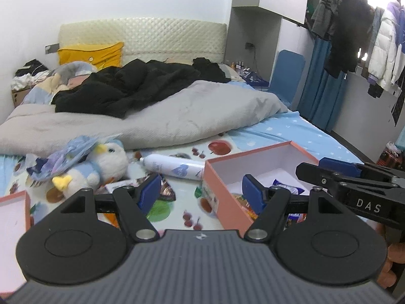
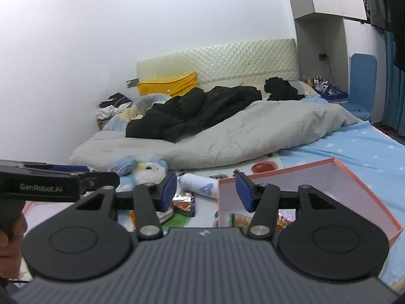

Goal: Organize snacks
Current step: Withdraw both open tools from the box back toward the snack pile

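A pink open box (image 1: 222,187) (image 2: 354,185) with a white inside lies on the bed and holds several snack packets (image 1: 288,187) (image 2: 240,221). More packets (image 1: 167,190) (image 2: 183,206) lie loose on the fruit-print mat left of the box. My left gripper (image 1: 201,191) hovers over the box's left wall, open, nothing between its blue pads. My right gripper (image 2: 206,191) hangs above the box's near-left corner, open and empty too. In the left wrist view the right gripper (image 1: 336,169) reaches in from the right over the box.
A white spray bottle (image 1: 174,166) (image 2: 200,185) and a plush penguin (image 1: 103,163) (image 2: 149,169) lie beyond the packets. The box lid (image 1: 12,217) lies at far left. A grey duvet (image 1: 162,119) and black clothes (image 1: 131,86) cover the bed behind. A person's hand (image 2: 10,238) shows at the left edge.
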`<state>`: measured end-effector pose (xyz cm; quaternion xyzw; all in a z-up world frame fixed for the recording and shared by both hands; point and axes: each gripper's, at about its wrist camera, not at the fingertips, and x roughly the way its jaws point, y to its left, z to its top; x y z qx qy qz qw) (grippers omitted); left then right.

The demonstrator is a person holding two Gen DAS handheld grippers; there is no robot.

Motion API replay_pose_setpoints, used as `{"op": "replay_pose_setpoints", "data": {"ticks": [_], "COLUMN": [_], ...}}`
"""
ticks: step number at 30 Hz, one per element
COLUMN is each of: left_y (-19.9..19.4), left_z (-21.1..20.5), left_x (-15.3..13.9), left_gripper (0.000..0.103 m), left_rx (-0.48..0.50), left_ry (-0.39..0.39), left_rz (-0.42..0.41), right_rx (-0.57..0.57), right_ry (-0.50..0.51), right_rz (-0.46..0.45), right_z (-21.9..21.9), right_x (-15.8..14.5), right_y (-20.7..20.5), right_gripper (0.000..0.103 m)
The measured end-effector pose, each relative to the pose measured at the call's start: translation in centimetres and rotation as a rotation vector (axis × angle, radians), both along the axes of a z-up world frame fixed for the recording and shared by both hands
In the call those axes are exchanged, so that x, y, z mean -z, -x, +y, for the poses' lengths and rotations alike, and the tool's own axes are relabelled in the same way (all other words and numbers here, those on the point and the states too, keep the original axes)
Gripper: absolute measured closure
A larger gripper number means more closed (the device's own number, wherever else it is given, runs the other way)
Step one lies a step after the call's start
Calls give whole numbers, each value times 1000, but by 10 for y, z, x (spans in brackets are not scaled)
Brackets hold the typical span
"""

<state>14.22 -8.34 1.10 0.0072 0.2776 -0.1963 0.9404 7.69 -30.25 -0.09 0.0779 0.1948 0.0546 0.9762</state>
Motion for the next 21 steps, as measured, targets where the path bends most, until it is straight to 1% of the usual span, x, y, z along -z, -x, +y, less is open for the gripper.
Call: {"op": "replay_pose_setpoints", "data": {"ticks": [5, 9, 14, 21], "left_y": [13, 26, 37, 50], "left_z": [21, 31, 48, 71], "left_x": [13, 22, 33, 56], "left_gripper": [28, 28, 28, 28], "left_rx": [-20, -28, -39, -71], "left_ry": [18, 0, 22, 38], "left_rz": [30, 26, 45, 82], "right_rx": [12, 9, 4, -32], "right_ry": [4, -7, -17, -14], "right_rz": [14, 16, 16, 37], "right_z": [18, 29, 45, 68], "right_x": [9, 16, 25, 42], "right_y": [11, 20, 30, 41], "right_gripper": [48, 48, 48, 48]}}
